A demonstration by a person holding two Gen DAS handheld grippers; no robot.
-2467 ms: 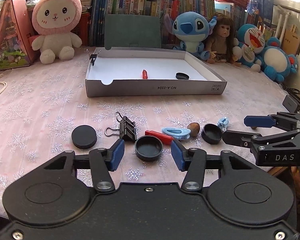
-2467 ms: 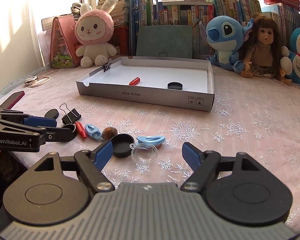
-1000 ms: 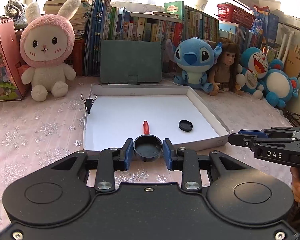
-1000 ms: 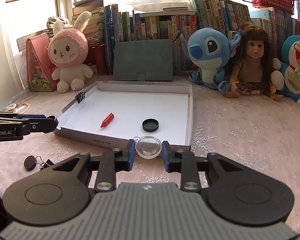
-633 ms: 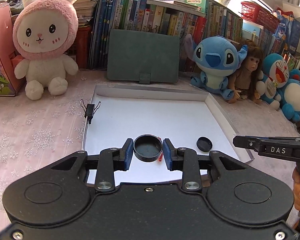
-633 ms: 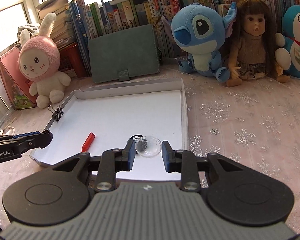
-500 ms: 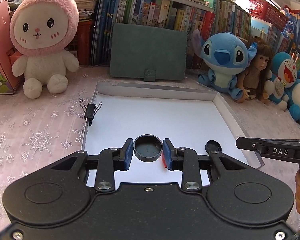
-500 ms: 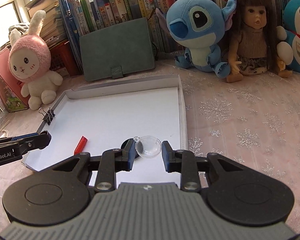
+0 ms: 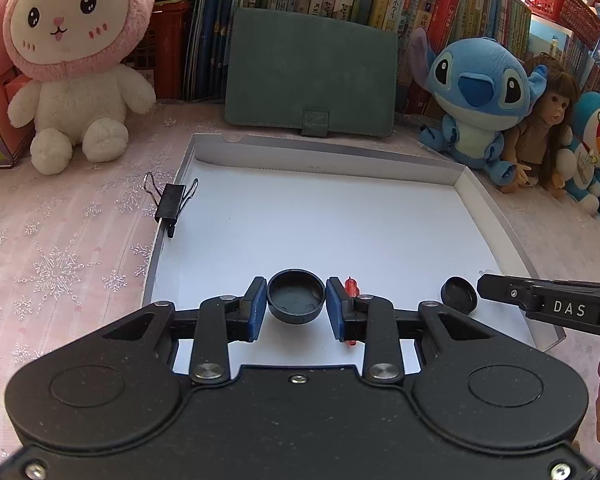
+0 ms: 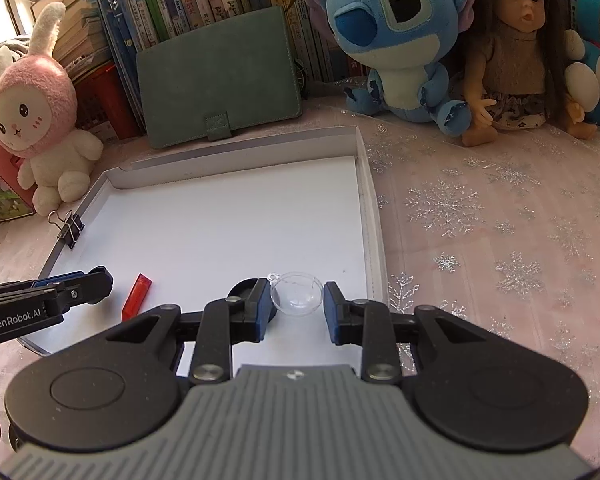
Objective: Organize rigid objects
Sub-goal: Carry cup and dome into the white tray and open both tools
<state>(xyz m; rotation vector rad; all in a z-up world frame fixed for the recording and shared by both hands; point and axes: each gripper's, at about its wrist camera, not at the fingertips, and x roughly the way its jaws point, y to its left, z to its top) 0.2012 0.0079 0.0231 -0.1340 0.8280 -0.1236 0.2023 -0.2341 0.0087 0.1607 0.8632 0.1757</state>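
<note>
Left wrist view: left gripper [image 9: 296,305] clamped on a black cap [image 9: 296,300] above the near edge of the white tray [image 9: 512,232], red piece [image 9: 351,286] just right. Right wrist view: right gripper [image 10: 296,307] clamped on a clear dome [image 10: 297,293] over the tray's near right corner. Beyond, binder clip [image 9: 171,203] on left rim, plush toys farther back.

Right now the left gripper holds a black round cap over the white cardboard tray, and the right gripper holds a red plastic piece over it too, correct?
Not quite. The right gripper holds a clear round plastic dome, not the red plastic piece, which lies loose in the white cardboard tray, as the right wrist view shows. The left gripper does hold the black round cap.
</note>
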